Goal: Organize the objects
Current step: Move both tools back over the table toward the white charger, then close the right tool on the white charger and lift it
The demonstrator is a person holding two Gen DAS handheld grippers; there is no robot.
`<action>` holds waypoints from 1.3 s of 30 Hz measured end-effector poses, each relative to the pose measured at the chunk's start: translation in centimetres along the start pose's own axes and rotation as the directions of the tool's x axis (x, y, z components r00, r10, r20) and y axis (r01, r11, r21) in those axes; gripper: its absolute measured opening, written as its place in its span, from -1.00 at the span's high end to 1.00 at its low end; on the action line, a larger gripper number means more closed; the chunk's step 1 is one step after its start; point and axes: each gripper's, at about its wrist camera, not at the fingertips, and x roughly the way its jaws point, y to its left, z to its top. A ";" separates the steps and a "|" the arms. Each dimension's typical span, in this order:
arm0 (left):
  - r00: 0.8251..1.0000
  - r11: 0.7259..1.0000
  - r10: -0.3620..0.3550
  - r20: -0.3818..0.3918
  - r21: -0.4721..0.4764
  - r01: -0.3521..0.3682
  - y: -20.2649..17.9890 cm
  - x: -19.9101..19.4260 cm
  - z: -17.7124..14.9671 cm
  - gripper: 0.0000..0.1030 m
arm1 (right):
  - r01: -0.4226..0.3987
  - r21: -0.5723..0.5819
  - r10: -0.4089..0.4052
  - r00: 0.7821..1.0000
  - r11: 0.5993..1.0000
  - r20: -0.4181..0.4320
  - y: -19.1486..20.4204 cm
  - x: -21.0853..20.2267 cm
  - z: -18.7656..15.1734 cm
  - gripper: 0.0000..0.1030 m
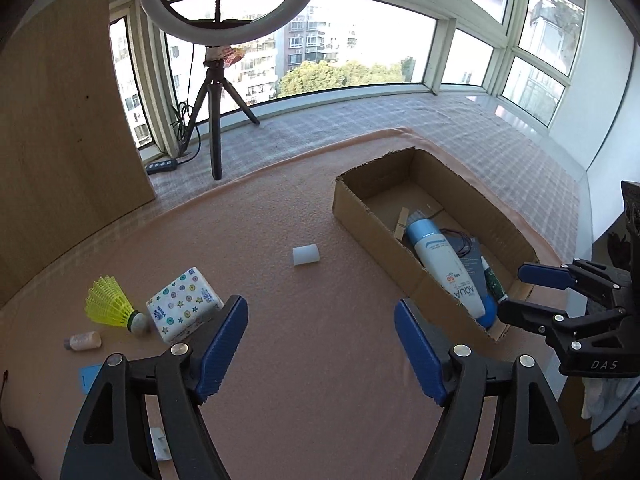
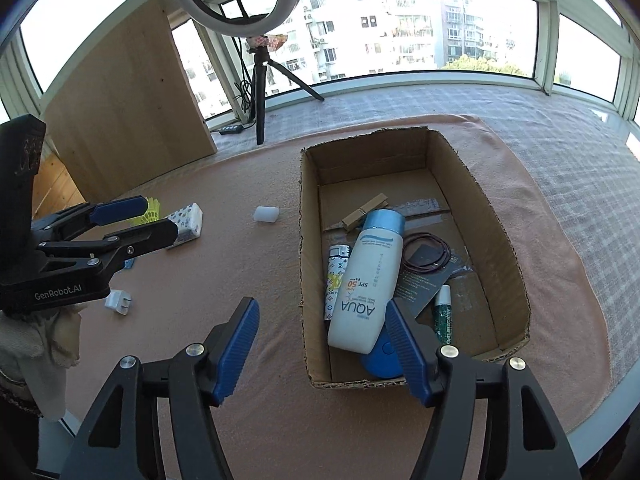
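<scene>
"AQUA" and "SPF 50" can be read on the white sunscreen bottle (image 2: 370, 280) with a pale blue cap, laid lengthwise in the open cardboard box (image 2: 502, 216) on the peach-covered surface (image 2: 248, 264). Beside it are seen a wooden clothespin (image 2: 366, 212), a monogram-printed lighter (image 2: 335, 276), dark hair ties (image 2: 426, 256) and a small green tube (image 2: 443, 314). The left claw (image 1: 320, 344) — marked "GenRobot.AI" — is held apart over bare cloth, nothing between its pads. The right claw (image 2: 322, 346) — "DAS" on its body — is likewise apart and empty at the box's near end. Outside the box are left a star-patterned tissue pack (image 1: 185, 304), a yellow shuttlecock (image 1: 114, 306) and a white cap (image 1: 306, 255).
</scene>
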 end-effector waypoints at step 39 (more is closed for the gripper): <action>0.985 0.949 0.042 -0.170 -0.302 -0.092 18.8 -1.3 -16.4 -0.52 | -0.352 -0.029 0.327 0.893 0.936 -0.308 20.8 14.1 -0.8 -0.20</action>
